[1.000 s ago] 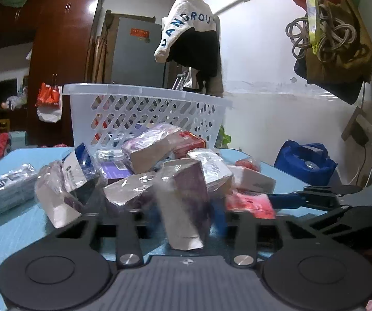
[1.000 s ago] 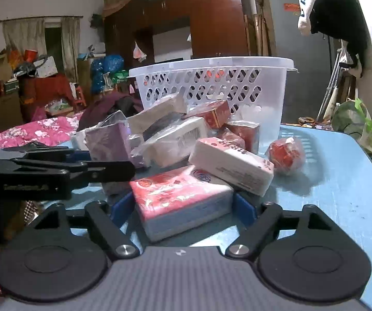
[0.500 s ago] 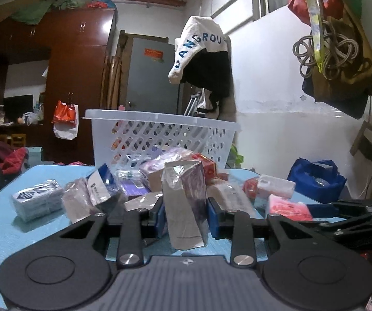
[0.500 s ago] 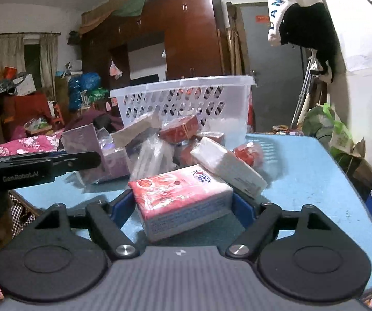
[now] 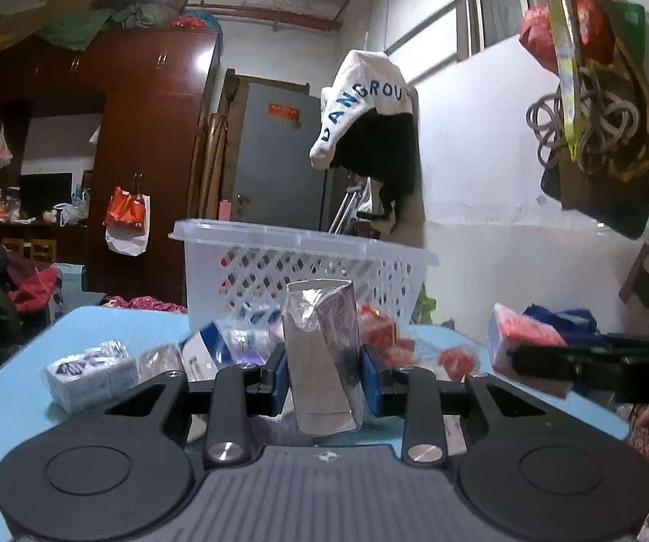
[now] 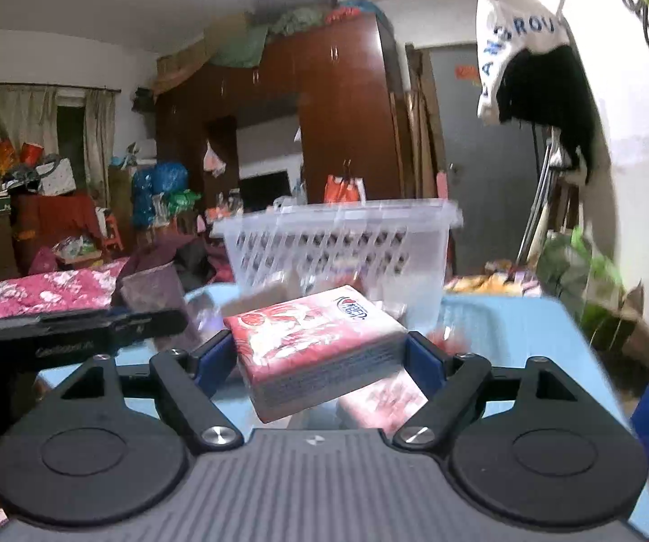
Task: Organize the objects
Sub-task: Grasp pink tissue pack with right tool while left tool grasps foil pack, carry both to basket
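Both grippers (image 5: 323,372) (image 6: 322,357) raised, packets (image 5: 322,361) (image 6: 320,352) clamped

One white basket (image 5: 306,262), two held packs (image 5: 322,361) (image 6: 320,348), several loose packs, uncountable.

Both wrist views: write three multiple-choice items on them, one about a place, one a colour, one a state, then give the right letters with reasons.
1. Where does the white perforated plastic basket stand?
A. on the blue table, behind the pile of packets
B. on the floor
C. on the wardrobe

2. What is the main colour of the flat tissue packet in the right gripper?
A. green
B. red
C. black

3. What state is the left gripper in?
A. wide open, holding nothing
B. out of view
C. shut on the upright purple and silver packet

Key: 1 A, the basket rises beyond the packets on the blue table. 2 B, its wrapper is red. 3 C, both blue pads press the packet's sides.
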Demonstrator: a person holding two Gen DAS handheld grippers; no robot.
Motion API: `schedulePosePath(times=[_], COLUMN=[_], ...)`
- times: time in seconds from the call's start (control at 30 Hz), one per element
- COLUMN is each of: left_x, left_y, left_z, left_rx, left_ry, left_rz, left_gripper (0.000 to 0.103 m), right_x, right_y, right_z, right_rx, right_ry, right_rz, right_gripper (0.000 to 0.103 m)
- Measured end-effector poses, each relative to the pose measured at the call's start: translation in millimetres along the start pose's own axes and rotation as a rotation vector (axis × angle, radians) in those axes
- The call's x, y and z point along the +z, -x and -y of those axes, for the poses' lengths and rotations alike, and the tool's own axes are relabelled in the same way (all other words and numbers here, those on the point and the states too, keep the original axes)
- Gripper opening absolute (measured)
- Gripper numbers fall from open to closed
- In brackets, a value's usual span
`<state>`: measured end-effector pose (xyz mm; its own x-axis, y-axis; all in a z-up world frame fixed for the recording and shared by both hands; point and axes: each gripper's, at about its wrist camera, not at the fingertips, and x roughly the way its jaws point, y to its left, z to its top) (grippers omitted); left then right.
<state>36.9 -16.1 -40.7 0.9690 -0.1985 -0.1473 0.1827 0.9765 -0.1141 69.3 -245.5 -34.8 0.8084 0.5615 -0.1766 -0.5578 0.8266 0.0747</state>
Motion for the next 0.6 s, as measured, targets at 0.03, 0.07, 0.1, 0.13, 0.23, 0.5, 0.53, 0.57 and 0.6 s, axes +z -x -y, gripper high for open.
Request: schedulePosePath(times=[0.03, 0.07, 0.1, 0.13, 0.23, 0.5, 0.53, 0.57, 0.6], left_x=[3.1, 6.6, 10.2, 14.9, 36.8, 134.1, 140.0, 145.0, 147.2], left_y=[-0.4, -1.0, -1.5, -2.0, -5.4, -89.3, -103.6, -120.9, -133.6], left_z=[-0.8, -1.7, -2.4, -3.3, -5.0, -18.1, -21.1, -23.3, -24.5], left_rx=[0.002, 0.002, 0.000, -0.004, -0.013, 0.045, 0.057, 0.078, 0.091], left_ry=[0.000, 0.001, 0.003, 0.006, -0.004, -0.037, -0.034, -0.038, -0.041], left_rz=[0.006, 0.011, 0.018, 0.025, 0.065, 0.052, 0.036, 0.018, -0.008], left_gripper=[0.036, 0.036, 0.036, 0.036, 0.036, 0.036, 0.036, 0.036, 0.036], right_x=[3.5, 7.7, 11.8, 17.3, 35.8, 99.9, 103.0, 104.3, 105.0], right_y=[-1.4, -3.4, -5.4, -8.3, -17.2, -97.3, -110.7, -121.1, -131.4], right_z=[-0.2, 0.1, 0.6, 1.9, 7.0, 19.3, 21.4, 23.2, 24.7], right_rx=[-0.007, -0.014, -0.024, -0.033, -0.056, -0.151, -0.161, -0.172, -0.183], right_ry=[0.006, 0.013, 0.017, 0.018, 0.015, 0.045, 0.050, 0.053, 0.051], right_rz=[0.010, 0.023, 0.036, 0.050, 0.090, 0.090, 0.064, 0.050, 0.036], right_gripper=[0.083, 0.083, 0.083, 0.083, 0.083, 0.083, 0.083, 0.083, 0.083])
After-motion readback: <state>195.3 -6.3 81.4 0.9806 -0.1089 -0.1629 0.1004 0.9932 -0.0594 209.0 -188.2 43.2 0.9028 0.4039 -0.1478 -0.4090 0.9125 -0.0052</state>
